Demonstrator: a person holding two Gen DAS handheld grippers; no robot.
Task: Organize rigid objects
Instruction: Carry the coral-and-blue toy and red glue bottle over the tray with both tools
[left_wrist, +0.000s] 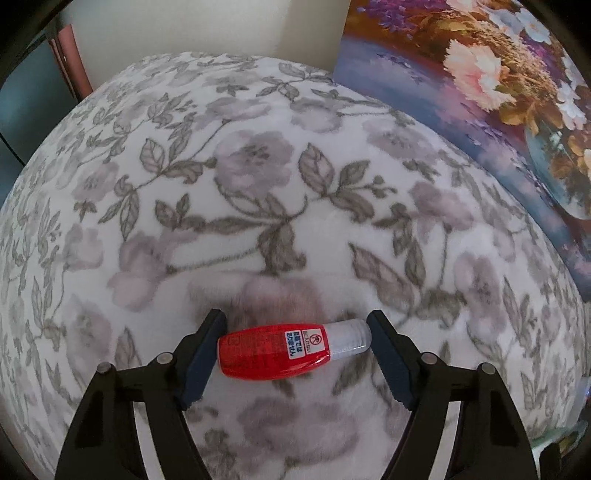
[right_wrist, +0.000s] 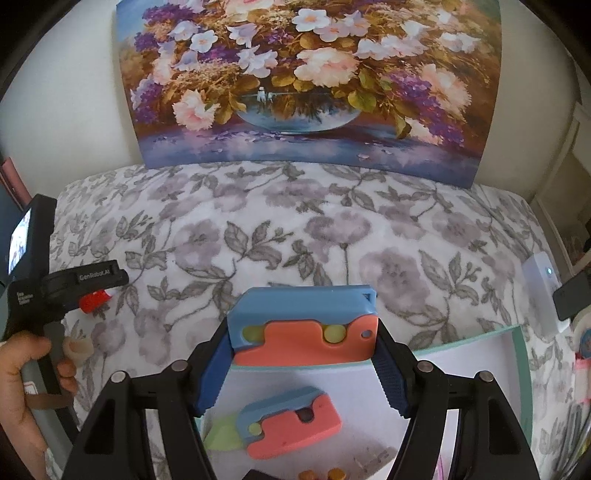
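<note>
A small red bottle (left_wrist: 275, 350) with a clear cap lies on its side on the floral blanket (left_wrist: 258, 184), between the fingers of my left gripper (left_wrist: 297, 325). The jaws stand wide and just frame it, cap end near the right finger. In the right wrist view the left gripper (right_wrist: 92, 284) is at the far left with the red bottle (right_wrist: 94, 300) under it. My right gripper (right_wrist: 303, 332) is shut on a blue and coral toy block (right_wrist: 303, 325), held above a white tray (right_wrist: 521, 369) with a mint rim. A second like block (right_wrist: 291, 424) lies in the tray.
A flower painting (right_wrist: 306, 85) leans on the wall behind the blanket. A white device (right_wrist: 543, 295) with a light lies at the right, next to the tray. Small brown pieces (right_wrist: 321, 474) lie at the tray's near edge.
</note>
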